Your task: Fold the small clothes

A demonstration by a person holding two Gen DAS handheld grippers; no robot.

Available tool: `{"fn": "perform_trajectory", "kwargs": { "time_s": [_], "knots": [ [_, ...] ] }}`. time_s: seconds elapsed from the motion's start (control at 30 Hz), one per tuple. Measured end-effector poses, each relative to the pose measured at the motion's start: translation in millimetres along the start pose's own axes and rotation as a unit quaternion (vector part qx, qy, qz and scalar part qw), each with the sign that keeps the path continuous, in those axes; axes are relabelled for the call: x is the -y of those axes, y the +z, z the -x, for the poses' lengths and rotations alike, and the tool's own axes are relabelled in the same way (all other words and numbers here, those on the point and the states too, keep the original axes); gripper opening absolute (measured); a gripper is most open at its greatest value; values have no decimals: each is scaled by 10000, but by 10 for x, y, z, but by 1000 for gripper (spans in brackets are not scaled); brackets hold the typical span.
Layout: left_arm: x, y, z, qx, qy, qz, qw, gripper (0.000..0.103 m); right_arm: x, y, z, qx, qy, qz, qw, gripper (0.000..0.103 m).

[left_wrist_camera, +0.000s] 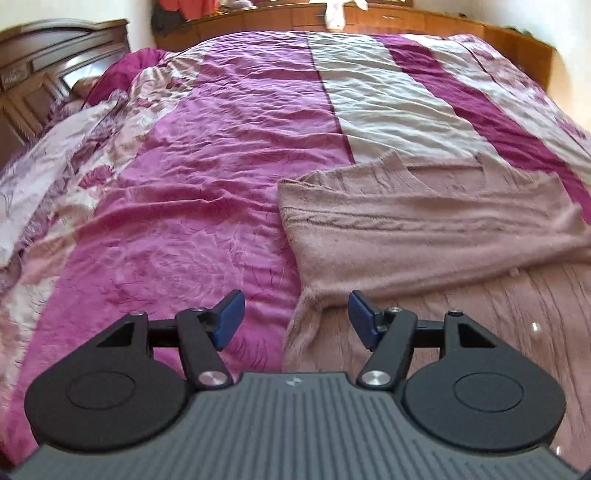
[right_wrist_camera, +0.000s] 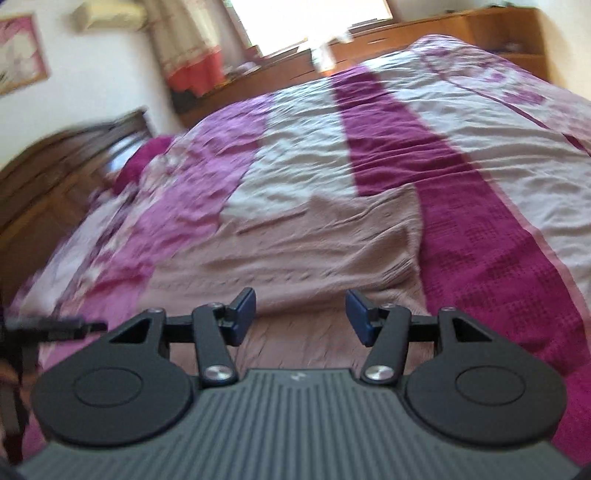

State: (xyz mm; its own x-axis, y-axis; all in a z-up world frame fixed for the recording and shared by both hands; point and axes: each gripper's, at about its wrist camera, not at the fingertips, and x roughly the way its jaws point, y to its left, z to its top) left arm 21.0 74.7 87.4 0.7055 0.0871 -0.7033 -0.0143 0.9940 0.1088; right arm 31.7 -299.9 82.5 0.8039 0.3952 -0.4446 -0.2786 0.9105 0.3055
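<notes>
A fuzzy pale pink garment (left_wrist_camera: 424, 225) lies partly folded on the bed, its upper layer doubled over the lower part. In the left wrist view it fills the right half, and my left gripper (left_wrist_camera: 295, 319) hovers open just above its near left edge, blue pads apart with nothing between them. In the right wrist view the same garment (right_wrist_camera: 314, 243) stretches across the middle, blurred by motion. My right gripper (right_wrist_camera: 300, 316) stands open over the garment's near edge, holding nothing.
The bed is covered by a wrinkled quilt (left_wrist_camera: 207, 155) in pink, magenta and white stripes. A dark wooden headboard (left_wrist_camera: 40, 77) stands at the left. A wooden dresser (left_wrist_camera: 369, 18) runs along the far wall. Part of the other gripper (right_wrist_camera: 55, 326) shows at the left edge.
</notes>
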Motion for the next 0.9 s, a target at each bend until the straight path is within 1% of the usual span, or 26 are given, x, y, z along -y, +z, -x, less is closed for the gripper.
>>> {"fn": "perform_trajectory", "kwargs": {
  "time_s": [0.07, 0.13, 0.27, 0.37, 0.47, 0.57, 0.7, 0.73, 0.77, 0.83, 0.87, 0.9],
  "knots": [
    [26, -62, 146, -41, -22, -184, 9998, 71, -99, -50, 106, -161, 103, 281, 9994, 58],
    [60, -142, 280, -84, -141, -352, 9992, 73, -178, -115, 204, -364, 217, 509, 9978, 58],
    [183, -339, 540, -244, -449, -801, 9955, 74, -318, -258, 333, -763, 357, 978, 9916, 58],
    [290, -498, 703, -422, -685, -1169, 9899, 76, -419, -366, 411, -1013, 441, 1421, 9837, 58],
    [378, -657, 836, -642, -973, -1477, 9821, 78, -512, -464, 477, -1307, 501, 1910, 9716, 58],
    [453, -816, 959, -767, -1141, -1852, 9730, 79, -606, -586, 541, -1614, 533, 2450, 9545, 58],
    [531, -988, 1083, -837, -1069, -2396, 9613, 80, -717, -787, 609, -2021, 593, 3149, 9255, 58],
    [544, -1033, 1108, -867, -1092, -2505, 9580, 80, -753, -847, 630, -2101, 615, 3344, 9167, 58],
    [558, -1076, 1133, -910, -1149, -2612, 9541, 80, -787, -906, 650, -2171, 641, 3526, 9080, 58],
    [599, -1161, 1152, -1026, -1341, -2863, 9431, 80, -835, -1002, 672, -2305, 712, 3782, 8937, 58],
    [634, -1230, 1155, -1094, -1390, -3032, 9364, 80, -857, -1057, 675, -2395, 735, 3912, 8855, 58],
    [670, -1287, 1147, -1113, -1361, -3184, 9315, 80, -868, -1096, 668, -2460, 734, 4023, 8788, 58]
  ]
}}
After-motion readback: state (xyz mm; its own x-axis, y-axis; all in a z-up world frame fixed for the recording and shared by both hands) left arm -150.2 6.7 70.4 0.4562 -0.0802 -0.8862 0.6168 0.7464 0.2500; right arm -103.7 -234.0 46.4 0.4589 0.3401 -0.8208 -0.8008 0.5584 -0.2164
